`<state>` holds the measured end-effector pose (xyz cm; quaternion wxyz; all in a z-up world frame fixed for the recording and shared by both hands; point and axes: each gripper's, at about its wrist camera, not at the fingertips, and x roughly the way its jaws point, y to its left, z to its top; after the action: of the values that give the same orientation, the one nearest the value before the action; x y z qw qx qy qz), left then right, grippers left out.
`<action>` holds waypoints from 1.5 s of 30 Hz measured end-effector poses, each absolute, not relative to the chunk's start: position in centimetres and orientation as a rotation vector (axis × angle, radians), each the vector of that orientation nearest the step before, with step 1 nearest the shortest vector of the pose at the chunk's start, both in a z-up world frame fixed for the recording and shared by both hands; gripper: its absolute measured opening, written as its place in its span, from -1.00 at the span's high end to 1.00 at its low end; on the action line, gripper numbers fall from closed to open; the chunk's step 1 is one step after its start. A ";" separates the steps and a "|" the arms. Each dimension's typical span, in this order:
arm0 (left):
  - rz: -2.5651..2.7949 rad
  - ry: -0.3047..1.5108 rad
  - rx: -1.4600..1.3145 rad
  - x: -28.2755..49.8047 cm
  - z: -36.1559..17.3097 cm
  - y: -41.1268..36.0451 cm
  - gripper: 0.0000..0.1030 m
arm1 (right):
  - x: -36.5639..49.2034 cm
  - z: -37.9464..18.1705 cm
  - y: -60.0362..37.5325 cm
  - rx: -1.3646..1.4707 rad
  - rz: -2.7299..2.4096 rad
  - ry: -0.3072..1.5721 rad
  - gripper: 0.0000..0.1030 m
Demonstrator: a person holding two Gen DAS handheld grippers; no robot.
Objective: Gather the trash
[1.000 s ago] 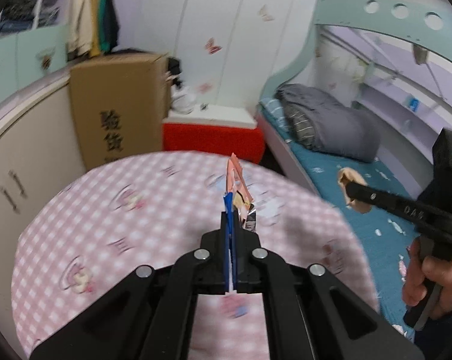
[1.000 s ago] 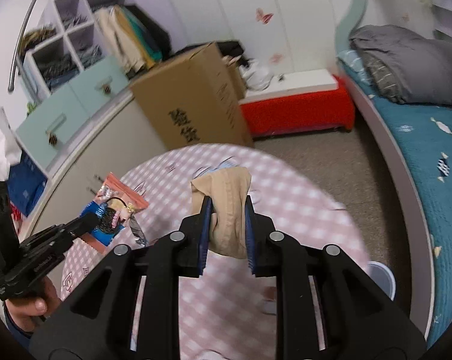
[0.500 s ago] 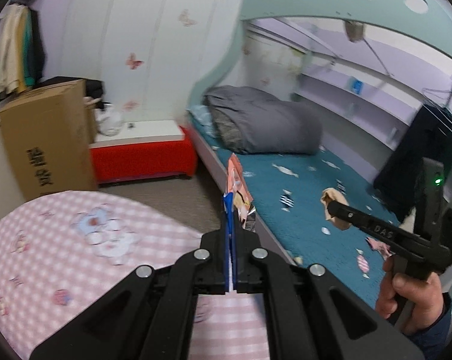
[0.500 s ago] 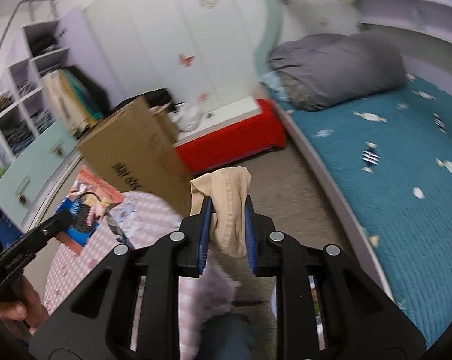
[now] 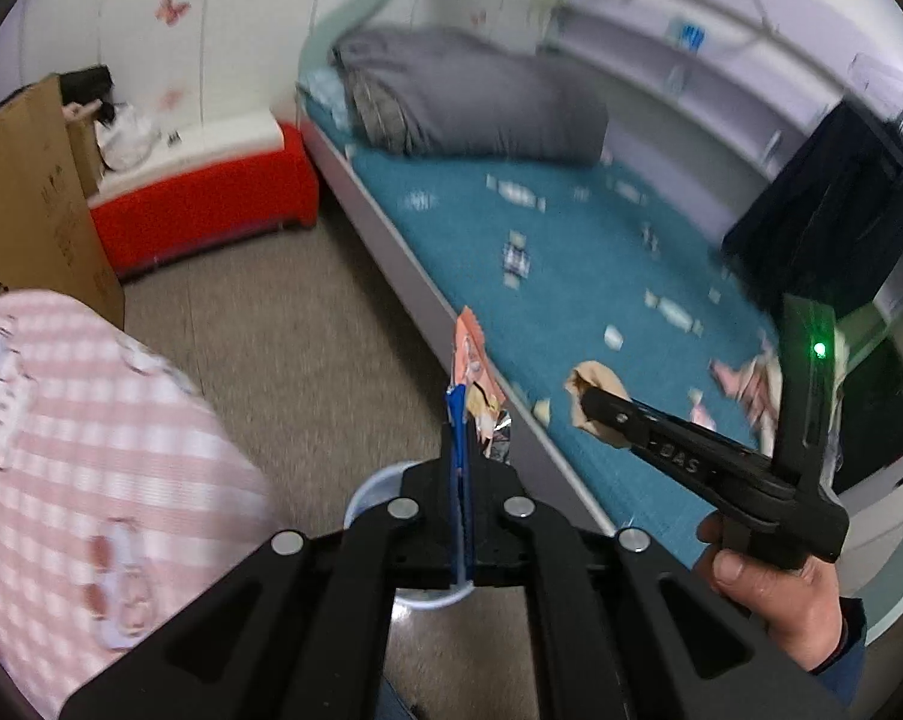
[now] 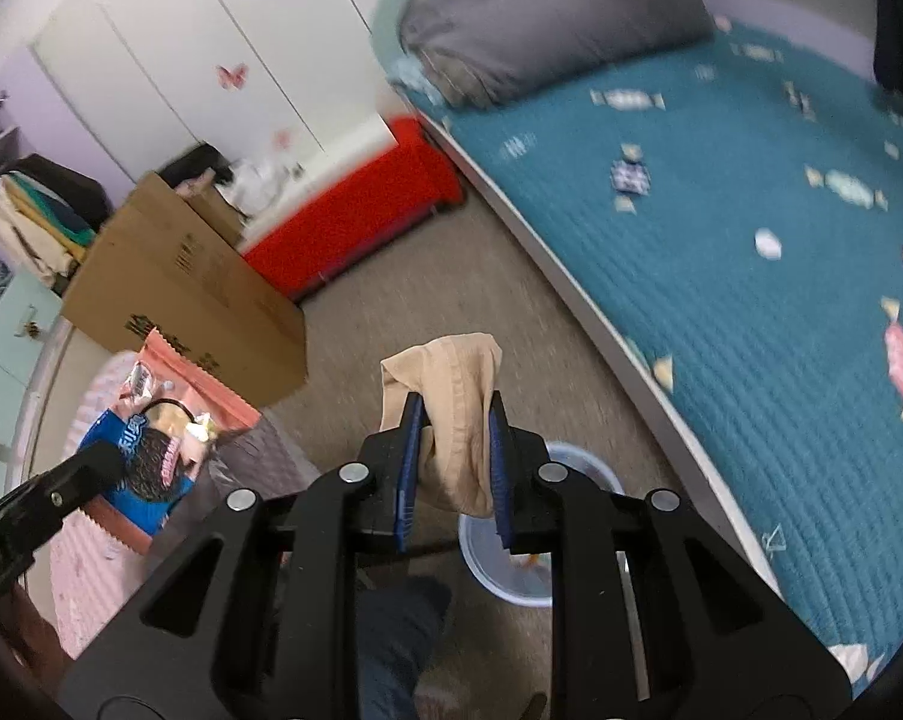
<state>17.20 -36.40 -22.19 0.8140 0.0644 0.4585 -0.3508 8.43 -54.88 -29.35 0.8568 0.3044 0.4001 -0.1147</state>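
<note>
both grippers have swung off the pink checked table toward the floor beside the bed. left gripper stays pinched flat on a snack wrapper; right gripper stays clamped on a beige crumpled wad. below them sits a pale bin, its contents blurred and mostly hidden.

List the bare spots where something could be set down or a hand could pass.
Free: carpet between the red bench, cardboard box and bed; most of the bed's teal cover. Tight: around the bin, hemmed in by the pink table, the bed edge and both loaded grippers.
</note>
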 end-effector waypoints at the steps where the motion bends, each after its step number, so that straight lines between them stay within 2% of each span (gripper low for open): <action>1: -0.746 1.007 0.147 17.4 -23.2 -37.1 0.98 | 8.5 -30.5 -55.1 0.652 -0.241 0.861 0.60; 11: -0.684 1.222 0.328 19.6 -32.9 -42.9 0.97 | 10.5 -40.0 -56.6 0.748 -0.239 1.048 0.60; 16: -0.664 1.289 0.345 20.7 -35.5 -43.6 0.97 | 11.7 -42.7 -56.6 0.762 -0.219 1.110 0.59; 19: -0.655 1.326 0.351 21.1 -36.6 -44.0 0.89 | 12.3 -43.8 -56.2 0.770 -0.207 1.137 0.54; 20: -0.648 1.354 0.347 21.2 -37.1 -44.0 0.59 | 12.4 -44.0 -56.2 0.777 -0.206 1.139 0.47; 21: -0.642 1.365 0.340 21.4 -37.3 -44.1 0.03 | 12.5 -44.2 -56.2 0.793 -0.205 1.138 0.14; 22: -0.627 1.365 0.334 21.5 -37.4 -44.0 -0.23 | 12.5 -44.3 -56.3 0.798 -0.209 1.136 -0.21; 23: -0.595 1.338 0.343 21.5 -37.1 -43.9 -0.44 | 12.4 -44.5 -56.4 0.805 -0.218 1.133 -0.26; 24: -0.578 1.313 0.351 21.6 -36.7 -43.8 -0.50 | 12.4 -44.5 -56.5 0.816 -0.219 1.133 -0.30; 26: -0.564 1.299 0.345 21.7 -36.4 -43.6 -0.69 | 12.1 -44.6 -56.7 0.829 -0.232 1.131 -0.51; 28: -0.544 1.298 0.337 21.9 -36.2 -43.5 -0.70 | 11.4 -44.2 -57.2 0.846 -0.267 1.115 -0.84; 29: -0.534 1.298 0.333 22.0 -36.1 -43.4 -0.70 | 11.0 -44.1 -57.3 0.853 -0.281 1.107 -0.87; 36: -0.599 1.184 0.290 20.5 -31.8 -43.2 -0.70 | 8.7 -39.3 -57.7 0.821 -0.356 1.023 -0.88; 45: -0.701 0.911 0.269 15.3 -21.0 -40.1 -0.78 | 6.2 -28.6 -55.3 0.719 -0.380 0.848 -0.88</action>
<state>15.32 -40.11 -21.04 0.8308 0.1267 0.4295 -0.3305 6.15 -55.29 -28.61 0.8324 0.3393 0.3999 -0.1792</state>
